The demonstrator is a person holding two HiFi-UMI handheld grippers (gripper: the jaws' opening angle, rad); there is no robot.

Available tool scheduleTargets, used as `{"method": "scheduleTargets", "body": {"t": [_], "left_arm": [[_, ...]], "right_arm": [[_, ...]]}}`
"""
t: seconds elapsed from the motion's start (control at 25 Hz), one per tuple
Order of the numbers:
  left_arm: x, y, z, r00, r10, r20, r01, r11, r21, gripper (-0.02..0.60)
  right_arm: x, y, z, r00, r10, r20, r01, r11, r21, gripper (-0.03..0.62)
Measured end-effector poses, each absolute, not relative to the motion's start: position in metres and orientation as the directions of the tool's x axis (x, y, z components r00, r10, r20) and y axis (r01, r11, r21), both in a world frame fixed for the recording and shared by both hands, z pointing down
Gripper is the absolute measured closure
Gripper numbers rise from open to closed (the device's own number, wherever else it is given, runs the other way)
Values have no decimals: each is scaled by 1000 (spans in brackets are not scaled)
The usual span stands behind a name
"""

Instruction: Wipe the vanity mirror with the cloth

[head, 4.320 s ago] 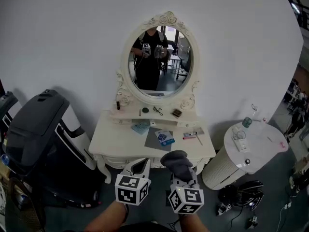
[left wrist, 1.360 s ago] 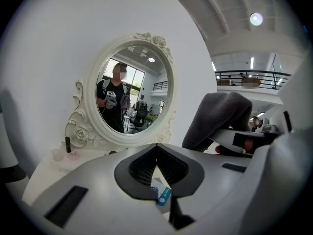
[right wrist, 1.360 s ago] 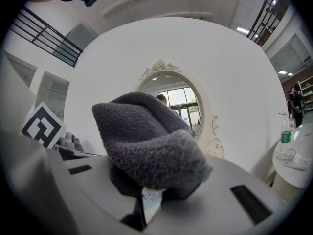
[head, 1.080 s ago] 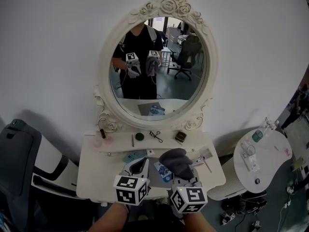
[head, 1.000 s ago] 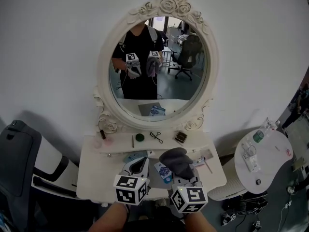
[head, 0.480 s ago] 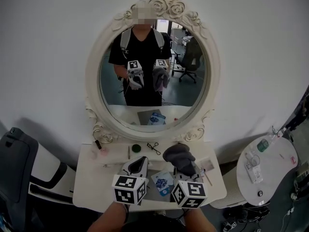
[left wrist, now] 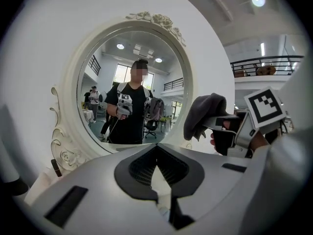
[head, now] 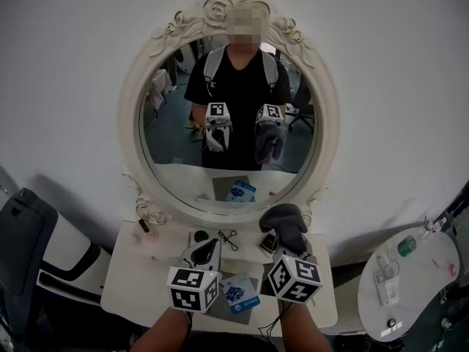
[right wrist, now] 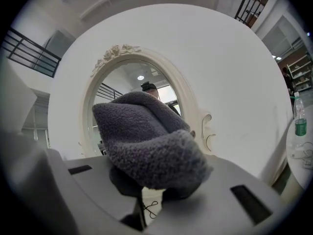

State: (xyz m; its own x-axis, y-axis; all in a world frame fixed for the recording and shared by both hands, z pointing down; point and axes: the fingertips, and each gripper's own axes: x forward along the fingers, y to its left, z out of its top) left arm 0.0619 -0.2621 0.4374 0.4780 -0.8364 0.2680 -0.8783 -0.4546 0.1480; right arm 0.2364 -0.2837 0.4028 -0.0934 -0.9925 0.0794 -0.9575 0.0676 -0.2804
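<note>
The oval vanity mirror [head: 220, 72] in its ornate white frame hangs straight ahead above the vanity table [head: 128, 288]; its glass reflects a person holding both grippers. A dark grey fleece cloth [head: 284, 222] is bunched in my right gripper [head: 290, 246], which is shut on it just in front of the mirror's lower right rim. In the right gripper view the cloth [right wrist: 146, 141] covers the jaws and hides part of the mirror [right wrist: 105, 106]. My left gripper [head: 207, 248] hovers beside it over the table, shut and holding nothing. The left gripper view shows the mirror [left wrist: 132, 82] and the cloth [left wrist: 203, 114] to the right.
On the vanity lie a blue booklet [head: 239, 293], a dark round pot [head: 201, 235], a small dark box [head: 267, 242] and a lipstick [head: 143, 224]. A round white side table [head: 410, 288] with a bottle [head: 407, 245] stands at right. A black and white appliance [head: 29, 248] sits left.
The view has closed in on the mirror, which now fills more of the frame. Both grippers moved forward over the vanity; the right one, still holding the cloth, sits nearer the mirror's lower rim.
</note>
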Motion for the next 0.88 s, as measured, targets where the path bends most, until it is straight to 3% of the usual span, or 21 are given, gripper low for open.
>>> {"method": "scheduleTargets", "body": {"t": [0.56, 0.88], "left_arm": [[53, -301, 437, 412, -862, 295, -911, -401, 100, 575], [34, -315, 440, 448, -844, 297, -894, -435, 112, 575]], "right_arm": [[271, -380, 408, -30, -988, 152, -733, -82, -676, 559], [279, -407, 393, 73, -987, 141, -666, -153, -730, 559]]}}
